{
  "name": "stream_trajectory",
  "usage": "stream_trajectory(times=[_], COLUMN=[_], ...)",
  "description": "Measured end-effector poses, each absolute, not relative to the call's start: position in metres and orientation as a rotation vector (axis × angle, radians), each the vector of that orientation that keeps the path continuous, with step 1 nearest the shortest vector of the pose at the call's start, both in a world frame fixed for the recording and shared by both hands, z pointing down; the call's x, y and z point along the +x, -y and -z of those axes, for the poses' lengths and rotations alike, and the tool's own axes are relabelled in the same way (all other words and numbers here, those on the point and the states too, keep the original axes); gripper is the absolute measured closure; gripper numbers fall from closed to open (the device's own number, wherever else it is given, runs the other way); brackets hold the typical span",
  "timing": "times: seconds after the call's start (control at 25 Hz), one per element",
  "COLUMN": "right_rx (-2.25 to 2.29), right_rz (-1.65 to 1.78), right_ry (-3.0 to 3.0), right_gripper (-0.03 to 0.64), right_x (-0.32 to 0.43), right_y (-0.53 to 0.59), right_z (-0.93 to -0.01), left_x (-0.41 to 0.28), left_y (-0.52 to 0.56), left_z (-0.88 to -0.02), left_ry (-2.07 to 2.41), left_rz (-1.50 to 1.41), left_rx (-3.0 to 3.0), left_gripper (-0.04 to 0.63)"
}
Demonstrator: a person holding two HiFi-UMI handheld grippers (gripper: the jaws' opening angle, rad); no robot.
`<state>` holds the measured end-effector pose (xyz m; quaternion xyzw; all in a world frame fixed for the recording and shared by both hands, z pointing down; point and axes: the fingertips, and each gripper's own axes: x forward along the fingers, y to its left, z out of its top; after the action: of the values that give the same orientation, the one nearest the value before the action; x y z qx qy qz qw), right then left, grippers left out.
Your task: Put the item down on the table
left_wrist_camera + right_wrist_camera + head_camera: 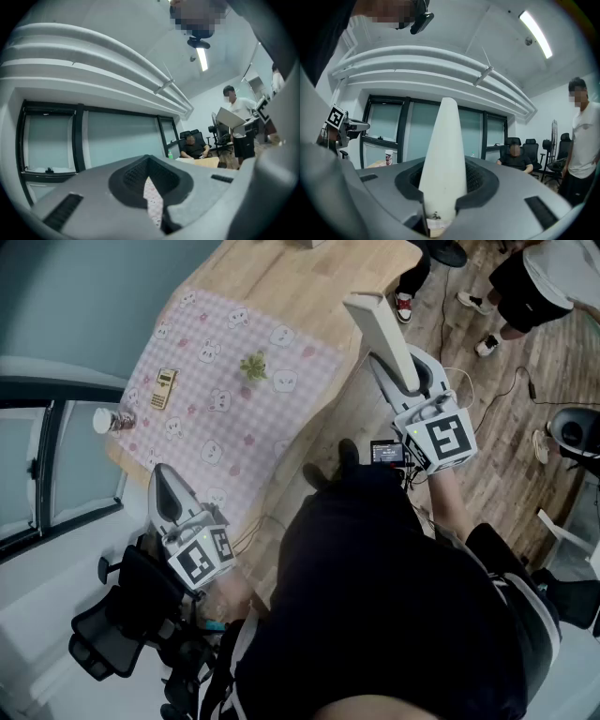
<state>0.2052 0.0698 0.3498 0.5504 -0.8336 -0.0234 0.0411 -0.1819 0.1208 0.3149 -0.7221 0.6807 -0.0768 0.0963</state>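
Note:
My right gripper [405,379] is shut on a long white item [380,329], which sticks out forward past its jaws, held in the air over the right edge of the wooden table [309,287]. In the right gripper view the white item [443,154] rises as a tapering shape from between the closed jaws of the right gripper [443,187]. My left gripper [162,476] hangs low at the near left corner of the pink checked cloth [234,390]. The left gripper [149,180] is shut with nothing in it, and only a thin slit between its jaws shows the cloth.
On the cloth lie a small green sprig [252,366], a yellow calculator-like thing [165,388] and a cup [105,420] near the left edge. A black office chair [112,624] stands at the lower left. People [534,287] stand on the wooden floor at the upper right.

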Motion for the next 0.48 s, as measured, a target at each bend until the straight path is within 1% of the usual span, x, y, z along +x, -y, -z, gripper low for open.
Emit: stream_trajectory(times=[0.48], right_rx=[1.633], right_rz=[0.012], right_ry=[2.642], right_gripper=[0.468], right_x=[0.214], right_y=[-0.072], right_z=[-0.356], left_x=[-0.162], left_y=[-0.123], left_z=[-0.316], left_ry=[-2.049], left_rz=[0.237], left_rx=[-2.165], left_gripper=[0.597])
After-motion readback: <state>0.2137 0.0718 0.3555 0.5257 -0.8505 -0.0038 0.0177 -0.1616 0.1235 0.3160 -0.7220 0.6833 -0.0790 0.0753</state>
